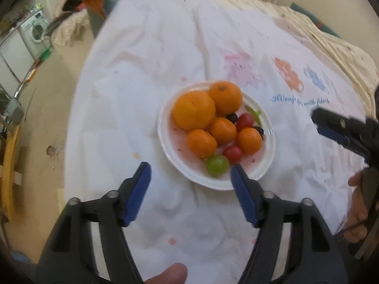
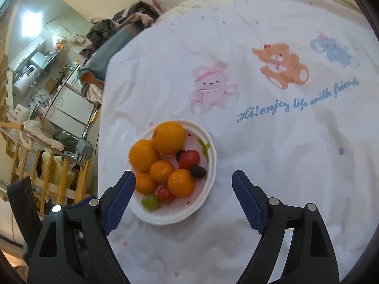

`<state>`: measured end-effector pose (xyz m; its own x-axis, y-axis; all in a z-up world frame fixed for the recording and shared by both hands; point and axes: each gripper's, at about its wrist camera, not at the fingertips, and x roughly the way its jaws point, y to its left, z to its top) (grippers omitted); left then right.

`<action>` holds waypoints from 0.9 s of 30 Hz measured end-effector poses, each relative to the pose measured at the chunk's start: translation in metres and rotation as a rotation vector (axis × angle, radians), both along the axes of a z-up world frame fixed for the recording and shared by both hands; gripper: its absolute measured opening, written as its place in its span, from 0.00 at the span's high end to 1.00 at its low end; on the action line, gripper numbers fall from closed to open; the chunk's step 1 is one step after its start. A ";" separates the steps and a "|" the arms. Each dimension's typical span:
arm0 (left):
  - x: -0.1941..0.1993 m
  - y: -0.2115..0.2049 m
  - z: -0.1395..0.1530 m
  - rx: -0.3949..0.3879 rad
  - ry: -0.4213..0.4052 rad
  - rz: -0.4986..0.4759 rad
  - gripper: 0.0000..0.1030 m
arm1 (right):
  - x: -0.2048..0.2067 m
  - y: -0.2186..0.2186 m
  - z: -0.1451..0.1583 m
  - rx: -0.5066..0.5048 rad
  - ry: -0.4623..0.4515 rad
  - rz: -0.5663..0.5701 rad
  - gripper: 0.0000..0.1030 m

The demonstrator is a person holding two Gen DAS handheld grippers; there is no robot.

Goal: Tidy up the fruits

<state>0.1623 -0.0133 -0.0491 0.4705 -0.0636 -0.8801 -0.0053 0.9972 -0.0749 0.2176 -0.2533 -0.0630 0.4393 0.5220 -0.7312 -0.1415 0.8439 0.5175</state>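
White cartoon-print cloth [image 2: 272, 142] wrinkles under the fruit bowl [image 2: 208, 184]; both tongs, left [image 1: 190, 177] and right [image 2: 182, 184], gape empty, so snagging it could tip 5 oranges [image 2: 168, 140].

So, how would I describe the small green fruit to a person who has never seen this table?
Find the round white plate on the white cloth with printed bears. At the plate's near rim, beside a small red tomato, lies the small round green fruit. It is the only green fruit among oranges, red tomatoes and dark grapes.

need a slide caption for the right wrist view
Open right gripper hovers over a white plate of oranges, cherry tomatoes and grapes on a bear-print cloth.
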 end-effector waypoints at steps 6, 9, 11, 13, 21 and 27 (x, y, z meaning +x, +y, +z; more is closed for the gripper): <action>-0.027 0.014 0.027 0.031 -0.107 0.004 0.15 | -0.039 0.005 0.015 0.002 -0.041 0.008 0.06; -0.041 0.018 0.036 0.050 -0.137 0.004 0.12 | -0.062 0.009 0.024 -0.048 -0.081 0.011 0.05; -0.051 0.021 0.042 0.051 -0.159 0.013 0.09 | -0.077 0.009 0.028 -0.067 -0.095 0.000 0.04; -0.062 0.024 0.046 0.046 -0.177 0.031 0.02 | -0.090 0.009 0.032 -0.086 -0.116 -0.023 0.01; -0.098 0.017 0.043 0.055 -0.199 0.012 0.00 | -0.136 0.015 0.046 -0.194 -0.251 -0.103 0.00; -0.111 0.020 0.045 0.039 -0.221 0.015 0.01 | -0.147 0.033 0.041 -0.265 -0.266 -0.095 0.00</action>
<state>0.0517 0.0065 -0.0043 0.6525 -0.0232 -0.7574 -0.0082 0.9993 -0.0378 0.0704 -0.2206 -0.0218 0.6692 0.2784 -0.6890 -0.1563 0.9592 0.2357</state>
